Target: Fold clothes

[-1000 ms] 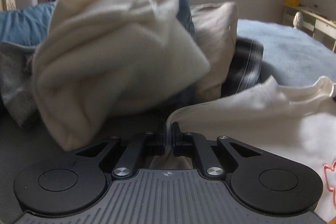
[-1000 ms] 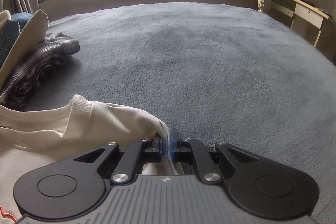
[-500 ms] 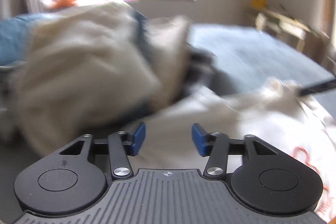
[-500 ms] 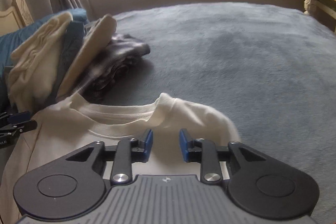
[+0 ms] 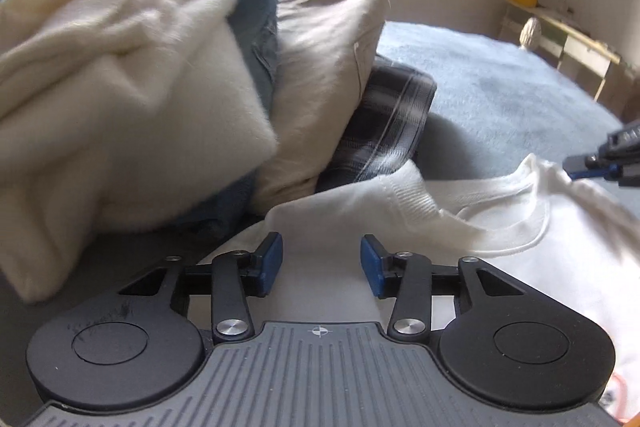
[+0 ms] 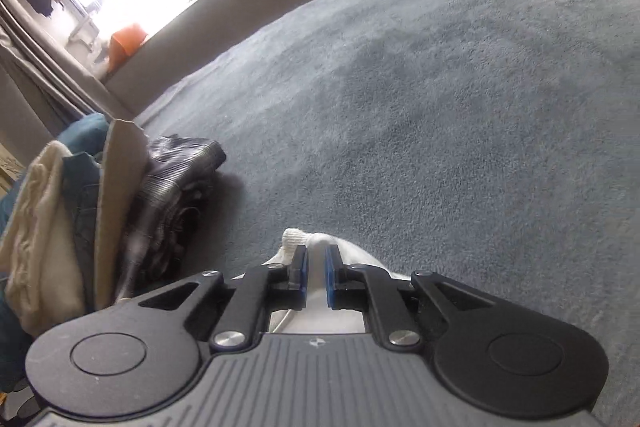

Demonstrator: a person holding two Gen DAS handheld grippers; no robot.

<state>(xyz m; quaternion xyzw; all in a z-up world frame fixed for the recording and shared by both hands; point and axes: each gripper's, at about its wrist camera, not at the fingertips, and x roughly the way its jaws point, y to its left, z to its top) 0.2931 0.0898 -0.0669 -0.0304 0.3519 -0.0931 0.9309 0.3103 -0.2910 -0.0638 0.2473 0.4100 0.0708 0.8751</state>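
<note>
White shirt [image 5: 460, 227] lies spread on the blue bed [image 6: 440, 87], not folded. Left gripper [image 5: 321, 265] gapes wide over it. Right gripper [image 6: 316, 277] is nearly closed around the collar edge.

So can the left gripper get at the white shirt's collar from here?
Probably yes. The left gripper is open over the shirt, and the collar lies just ahead with nothing between. The clothes pile sits off to its left.

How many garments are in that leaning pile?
4 visible: cream sweater nearest the left, jeans behind it, beige piece next, plaid shirt at the right. More may be hidden.
</note>
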